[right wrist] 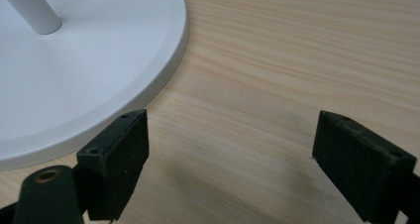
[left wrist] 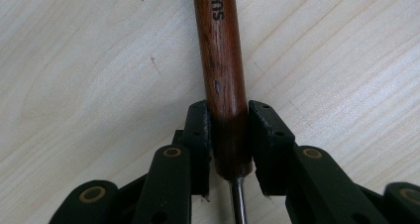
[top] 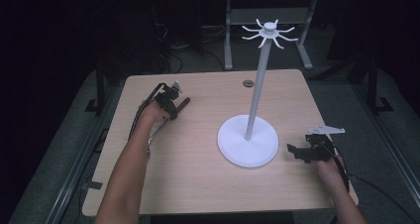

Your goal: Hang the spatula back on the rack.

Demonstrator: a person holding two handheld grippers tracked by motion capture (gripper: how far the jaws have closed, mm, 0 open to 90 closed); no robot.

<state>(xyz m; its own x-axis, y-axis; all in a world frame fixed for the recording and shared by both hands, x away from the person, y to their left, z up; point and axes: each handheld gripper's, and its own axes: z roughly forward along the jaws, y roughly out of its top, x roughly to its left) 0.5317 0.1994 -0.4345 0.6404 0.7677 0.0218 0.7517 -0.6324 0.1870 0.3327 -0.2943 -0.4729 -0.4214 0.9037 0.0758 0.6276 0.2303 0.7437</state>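
A tool with a dark brown wooden handle and a thin metal shaft lies flat on the light wooden table at its far left. My left gripper is shut on the handle's lower end, one pad pressed on each side. From above, the left gripper sits over the handle. A white stand with a round base, a tall pole and a crown of hooks rises at centre right. My right gripper stands open over bare wood just right of the base, nothing between its pads.
A small round dark cap is set in the table near its far edge. Metal frame legs and cables stand on the dark floor beyond the table. The right gripper sits close to the table's right edge.
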